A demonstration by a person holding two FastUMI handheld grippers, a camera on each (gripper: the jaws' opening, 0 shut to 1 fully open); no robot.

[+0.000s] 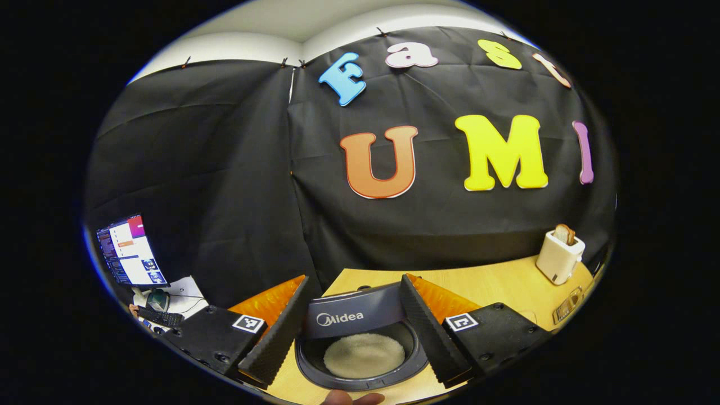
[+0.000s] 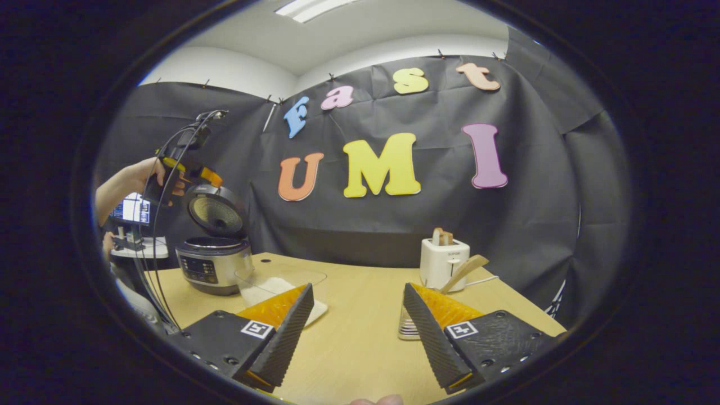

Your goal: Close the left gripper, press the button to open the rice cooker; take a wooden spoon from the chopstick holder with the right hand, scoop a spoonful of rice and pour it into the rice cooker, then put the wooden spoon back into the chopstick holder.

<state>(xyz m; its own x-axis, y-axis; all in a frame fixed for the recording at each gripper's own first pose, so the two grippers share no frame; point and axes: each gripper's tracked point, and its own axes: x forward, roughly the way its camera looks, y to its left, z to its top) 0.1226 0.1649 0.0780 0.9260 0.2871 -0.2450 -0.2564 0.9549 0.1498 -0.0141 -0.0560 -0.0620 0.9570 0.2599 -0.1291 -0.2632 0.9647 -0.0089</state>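
Rice cooker [image 2: 214, 264] sits at the far left corner of the tabletop [image 2: 360, 332], lid [image 2: 215, 214] tipped up and back, so the button step looks done. The left gripper view looks straight down into the pot: white rice [image 1: 364, 354] already lies in the inner bowl, the raised lid standing behind it.

Left gripper [image 1: 360, 332]: jaws released, spread wide to either side of the pot mouth, touching nothing. In the right gripper view this gripper [image 2: 194, 169] hangs high above the cooker in a hand [image 2: 140, 174], cable trailing down. Likely parked up there to leave the pot mouth free for the spoon.

Right gripper [image 2: 357, 329]: jaws parted, empty, low over the tabletop. Between them, ahead: a clear bowl of rice [image 2: 281, 287] just beside the cooker on the left, and on the right the chopstick holder [image 2: 409, 326], partly hidden behind the right jaw, with the wooden spoon [image 2: 464, 270] leaning out of it, handle up. Spoon untouched, so the fetch is the step in hand. Supply bowl sits close to the cooker, which keeps the carry short.

White toaster [image 2: 444, 261] with bread stands behind the holder. A monitor [image 1: 129, 250] sits off the tabletop to the left.
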